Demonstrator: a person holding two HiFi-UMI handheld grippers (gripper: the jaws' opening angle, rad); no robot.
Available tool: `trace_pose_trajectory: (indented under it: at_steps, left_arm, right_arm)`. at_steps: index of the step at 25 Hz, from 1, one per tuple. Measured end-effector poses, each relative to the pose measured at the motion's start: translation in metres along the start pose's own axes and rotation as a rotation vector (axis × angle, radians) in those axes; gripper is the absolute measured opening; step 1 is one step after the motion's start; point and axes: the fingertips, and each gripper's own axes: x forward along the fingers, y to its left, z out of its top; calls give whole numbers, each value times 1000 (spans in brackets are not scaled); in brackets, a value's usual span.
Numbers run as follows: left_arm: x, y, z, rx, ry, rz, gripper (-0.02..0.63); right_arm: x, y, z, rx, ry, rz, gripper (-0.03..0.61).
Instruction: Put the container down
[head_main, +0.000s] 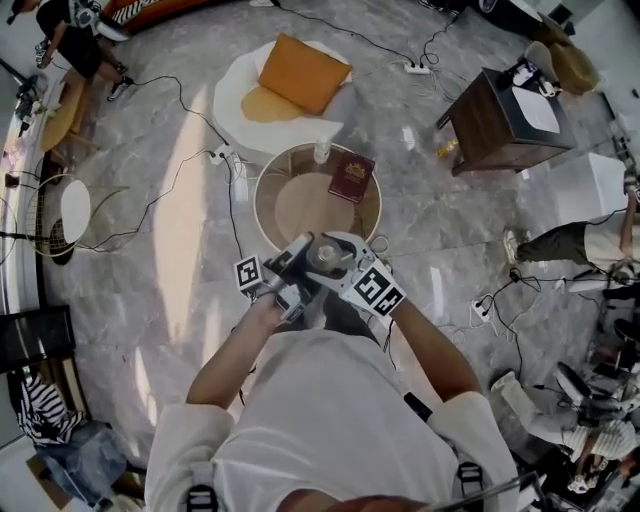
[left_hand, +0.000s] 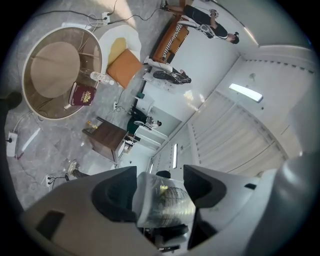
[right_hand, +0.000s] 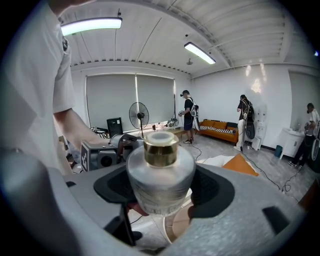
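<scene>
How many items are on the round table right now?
2: a maroon book near the far right rim of the round table, and a clear bottle just left of it. Smaller items may be hidden.

Round glass worktop (head_main: 290, 210) on a marble floor (head_main: 180, 250). Red book (head_main: 351, 177) lies flat on its far side, small clear bottle (head_main: 321, 151) at the rim beside it. Beyond: white seat (head_main: 235, 100) with an orange cushion (head_main: 303, 72). Dark wood cabinet (head_main: 495, 125) to the right, paper (head_main: 537, 110) on top. Power strip (head_main: 416, 68) and cables on the floor. Pedestal fan (right_hand: 139, 115) by the blinds, orange sofa (right_hand: 225, 129) at the far wall.
</scene>
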Motion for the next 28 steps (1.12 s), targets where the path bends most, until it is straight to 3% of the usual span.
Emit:
trace_pose_trajectory:
  at_steps: [17, 28]
  left_arm:
    - [85, 61, 66, 25, -129, 12, 268]
    - [108, 111, 113, 20, -193, 39, 268]
  right_arm:
    - [11, -111, -55, -1, 17, 133, 334]
    - [37, -160, -99, 18, 35, 200, 334]
